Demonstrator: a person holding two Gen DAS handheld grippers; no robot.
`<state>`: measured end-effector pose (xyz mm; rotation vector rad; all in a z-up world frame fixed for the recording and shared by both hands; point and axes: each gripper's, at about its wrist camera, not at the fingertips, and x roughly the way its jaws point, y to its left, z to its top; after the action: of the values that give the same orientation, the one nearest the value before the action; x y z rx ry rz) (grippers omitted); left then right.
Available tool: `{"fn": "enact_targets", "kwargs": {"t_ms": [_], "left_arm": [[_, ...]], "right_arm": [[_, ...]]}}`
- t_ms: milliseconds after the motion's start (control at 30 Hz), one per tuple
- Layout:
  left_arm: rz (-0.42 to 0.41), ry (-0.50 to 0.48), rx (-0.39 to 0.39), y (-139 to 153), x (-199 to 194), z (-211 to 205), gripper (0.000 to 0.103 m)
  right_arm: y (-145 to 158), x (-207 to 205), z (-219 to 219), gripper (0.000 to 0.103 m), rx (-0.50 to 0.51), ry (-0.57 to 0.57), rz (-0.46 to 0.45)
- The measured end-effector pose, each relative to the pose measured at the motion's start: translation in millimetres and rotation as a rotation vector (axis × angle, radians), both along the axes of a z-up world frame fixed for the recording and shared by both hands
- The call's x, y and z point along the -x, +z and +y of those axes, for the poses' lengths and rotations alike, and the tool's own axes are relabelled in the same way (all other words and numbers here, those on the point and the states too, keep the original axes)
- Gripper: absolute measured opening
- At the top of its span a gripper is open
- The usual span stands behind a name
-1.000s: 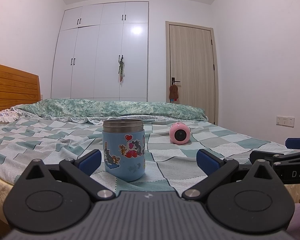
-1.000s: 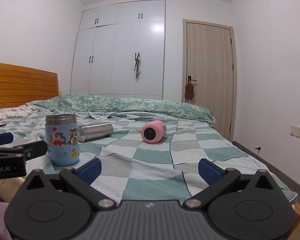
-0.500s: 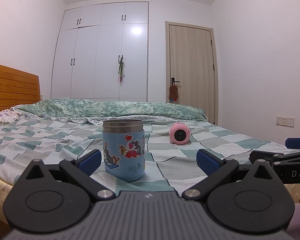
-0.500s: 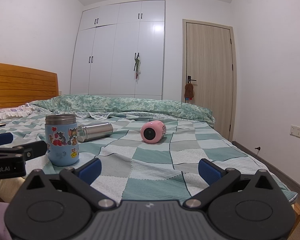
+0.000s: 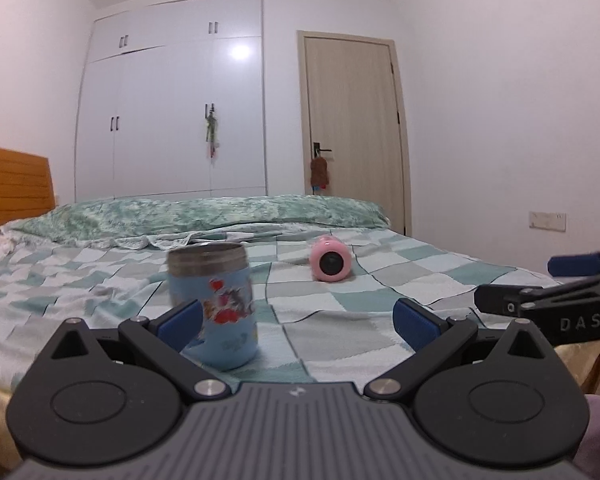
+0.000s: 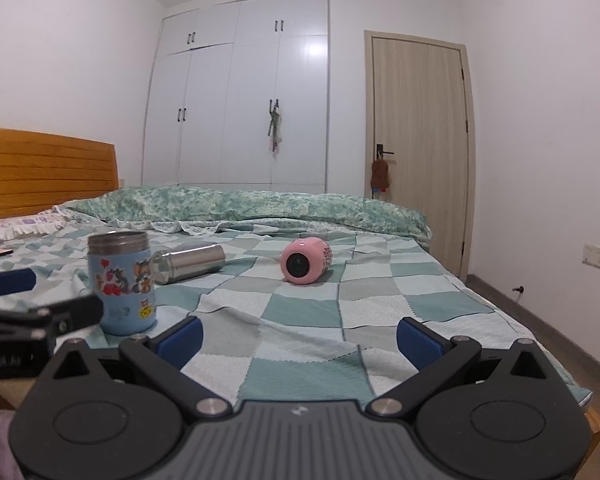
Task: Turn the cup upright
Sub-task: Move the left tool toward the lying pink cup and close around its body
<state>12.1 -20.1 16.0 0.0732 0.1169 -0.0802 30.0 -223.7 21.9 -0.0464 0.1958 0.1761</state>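
Note:
A light blue cup with cartoon stickers and a steel rim point(image 5: 216, 304) stands upright on the checked bedspread; it also shows in the right wrist view point(image 6: 122, 282). A pink cup point(image 5: 330, 262) lies on its side further back, its mouth toward me, also in the right wrist view point(image 6: 305, 261). A steel cup point(image 6: 188, 262) lies on its side behind the blue one. My left gripper point(image 5: 296, 320) is open and empty, its left finger close beside the blue cup. My right gripper point(image 6: 298, 334) is open and empty over the bedspread.
The bed point(image 6: 380, 304) has a green and white checked cover, a rolled green quilt point(image 6: 260, 206) at the back and a wooden headboard point(image 6: 40, 172) at left. White wardrobes and a wooden door point(image 6: 418, 148) stand behind. The bed's right edge drops to the floor.
My left gripper has shifted and tilted, so the blue cup now sits lower left, against the left finger. The right gripper has barely moved. The cups lie as before.

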Motion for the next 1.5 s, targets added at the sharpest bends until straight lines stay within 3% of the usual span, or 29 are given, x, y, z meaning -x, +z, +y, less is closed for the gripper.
{"fn": "enact_targets", "kwargs": {"t_ms": [267,533,867,1033,1233,1500], "left_arm": [[0.029,-0.054,-0.014,38.4,-43.9,-29.8,0.103],[0.128,-0.069,-0.031,58.6,-115.0,-58.9,0.103],[0.395,-0.002,0.021,80.9,-237.8,-74.3,0.103],[0.497,0.07,-0.013,91.6,-310.8,-86.7,0.103],[0.619,0.13,-0.014,91.0,-392.8,-93.0,0.103],[0.76,0.148,-0.081,59.7,-479.2,-105.6,0.103]], "right_arm": [[29.5,-30.9,-27.2,0.103,0.048,-0.029,0.012],[60.8,-101.0,-59.7,0.103,0.066,-0.027,0.088],[80.0,-219.3,-84.5,0.103,0.085,-0.001,0.225],[87.0,-280.5,-86.1,0.103,0.104,0.033,0.258],[88.8,-363.0,-83.6,0.103,0.139,0.071,0.323],[65.5,-441.7,-79.3,0.103,0.158,0.109,0.393]]}}
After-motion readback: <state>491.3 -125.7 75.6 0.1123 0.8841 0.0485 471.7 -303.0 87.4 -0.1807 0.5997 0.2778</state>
